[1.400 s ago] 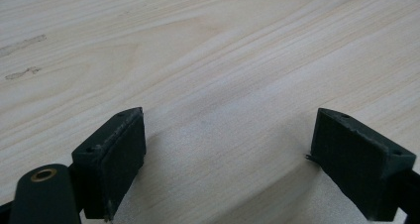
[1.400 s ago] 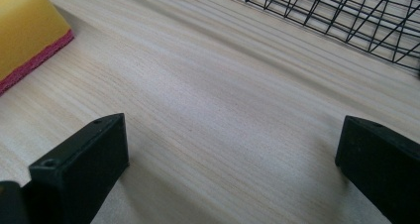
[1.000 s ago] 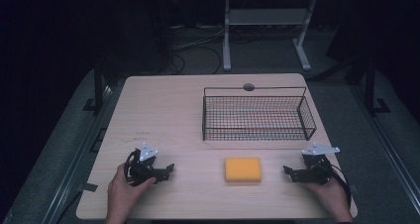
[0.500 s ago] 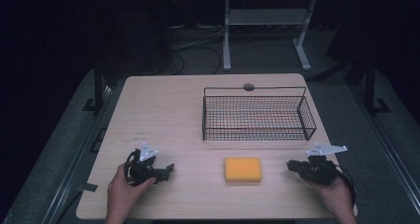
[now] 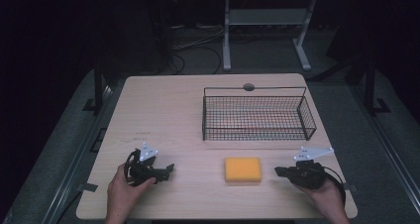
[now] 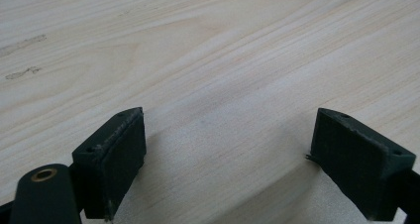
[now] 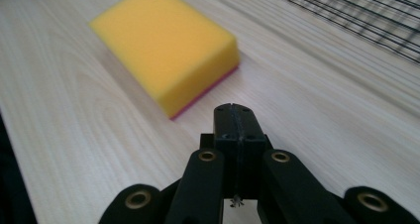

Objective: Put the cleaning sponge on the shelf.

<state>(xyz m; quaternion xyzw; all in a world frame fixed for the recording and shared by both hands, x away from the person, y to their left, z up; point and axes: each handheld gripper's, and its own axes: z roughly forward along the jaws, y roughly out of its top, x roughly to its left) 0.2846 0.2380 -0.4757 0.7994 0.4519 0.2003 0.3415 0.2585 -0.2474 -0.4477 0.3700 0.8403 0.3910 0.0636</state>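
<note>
High view: yellow rectangular foam sponge point(image 5: 242, 169) lies flat on the pale wooden counter point(image 5: 163, 115), between both grippers. Left gripper point(image 5: 167, 169) fingers apart over bare wood; right gripper point(image 5: 278, 171) fingers together, empty.

Left tool point(image 5: 166, 170) gapes wide; right tool point(image 5: 278, 171) is pressed closed.

matt wood table point(image 5: 163, 110), wire basket point(image 5: 257, 116), foam sponge point(image 7: 168, 60)

Hand-held gripper point(image 6: 228, 159) agape over bare table point(image 6: 223, 45)
</note>
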